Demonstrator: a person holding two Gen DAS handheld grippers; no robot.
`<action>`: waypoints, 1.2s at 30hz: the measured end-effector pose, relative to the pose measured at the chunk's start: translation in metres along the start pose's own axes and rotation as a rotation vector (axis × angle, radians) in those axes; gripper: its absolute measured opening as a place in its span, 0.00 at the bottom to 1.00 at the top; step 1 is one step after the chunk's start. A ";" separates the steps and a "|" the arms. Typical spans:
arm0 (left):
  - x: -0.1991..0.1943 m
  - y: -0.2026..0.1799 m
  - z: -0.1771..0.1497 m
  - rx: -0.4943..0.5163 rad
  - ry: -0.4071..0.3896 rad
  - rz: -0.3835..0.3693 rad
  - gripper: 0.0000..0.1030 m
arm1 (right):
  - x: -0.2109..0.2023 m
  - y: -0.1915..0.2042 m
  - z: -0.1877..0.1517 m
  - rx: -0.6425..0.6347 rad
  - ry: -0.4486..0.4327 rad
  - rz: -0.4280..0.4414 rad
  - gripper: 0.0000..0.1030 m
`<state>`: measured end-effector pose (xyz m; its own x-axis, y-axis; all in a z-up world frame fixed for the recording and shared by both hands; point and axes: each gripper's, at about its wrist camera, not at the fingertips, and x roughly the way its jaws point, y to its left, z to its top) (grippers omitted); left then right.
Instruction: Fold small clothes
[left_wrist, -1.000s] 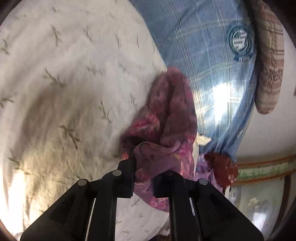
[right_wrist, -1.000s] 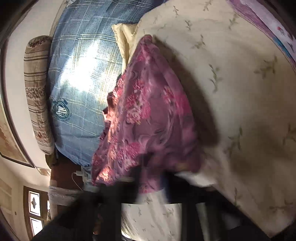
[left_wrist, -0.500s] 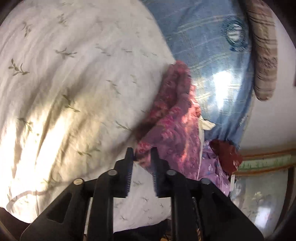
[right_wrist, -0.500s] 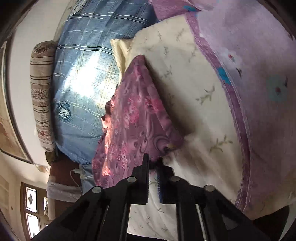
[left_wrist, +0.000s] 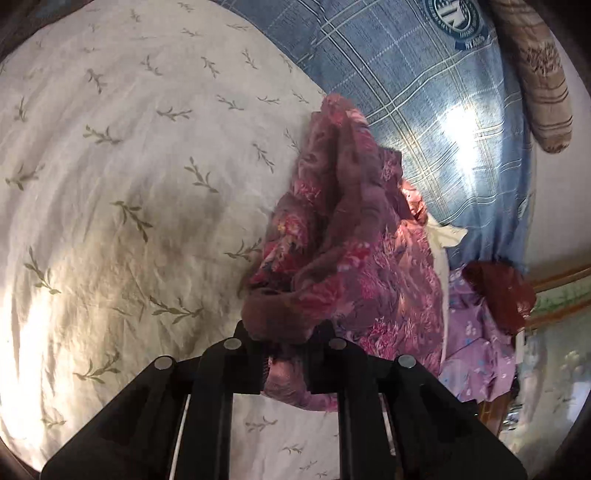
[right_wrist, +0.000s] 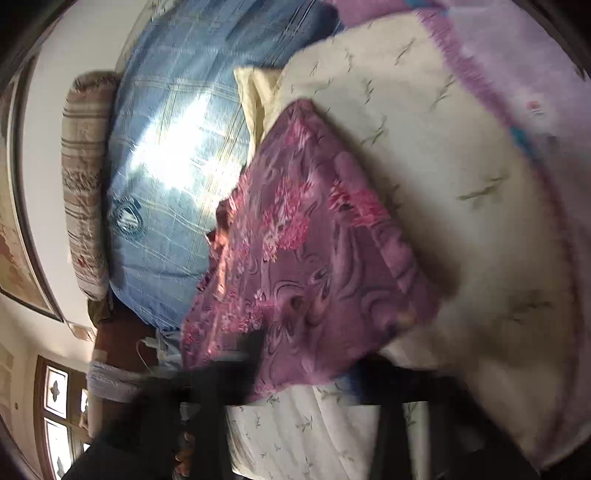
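The purple floral garment (left_wrist: 343, 236) lies bunched on the bed, rising just ahead of the left gripper (left_wrist: 286, 354) in crumpled folds of pink flowers on a plum ground. The left gripper's jaws pinch a rolled near edge of the cloth between them; half a second ago they stood parted and bare just short of it.

In the right wrist view the garment (right_wrist: 306, 251) spreads as a flatter, roughly triangular sheet directly ahead of the right gripper (right_wrist: 314, 373), its near hem draping across the blurred fingers. Motion blur hides the jaws, so I cannot tell whether they are spread or closed; half a second ago they were sharp and nearly closed at the hem.

Beneath the cloth is the cream sheet (left_wrist: 129, 184) with small leaf sprigs, stretching to the left of the left gripper. Beyond the garment, ahead and to the right, lies a blue plaid pillow (left_wrist: 424, 92) with a round crest, and a striped bolster (left_wrist: 543, 81) beside it. No containers are visible.
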<state>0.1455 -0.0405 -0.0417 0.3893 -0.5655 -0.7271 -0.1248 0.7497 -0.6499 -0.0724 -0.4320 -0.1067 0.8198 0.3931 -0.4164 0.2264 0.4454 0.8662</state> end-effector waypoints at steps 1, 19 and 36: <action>-0.010 -0.006 -0.005 0.023 -0.031 0.007 0.11 | -0.004 0.005 -0.001 0.000 -0.011 0.041 0.04; -0.052 0.059 -0.078 -0.038 0.141 -0.025 0.22 | -0.067 -0.047 -0.055 0.038 0.108 -0.090 0.10; -0.025 -0.016 0.018 0.180 0.071 0.069 0.69 | -0.073 0.058 0.051 -0.284 -0.114 -0.204 0.54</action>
<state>0.1545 -0.0325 -0.0089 0.3197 -0.5289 -0.7862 0.0184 0.8330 -0.5529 -0.0921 -0.4756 -0.0117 0.8298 0.1886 -0.5252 0.2487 0.7175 0.6507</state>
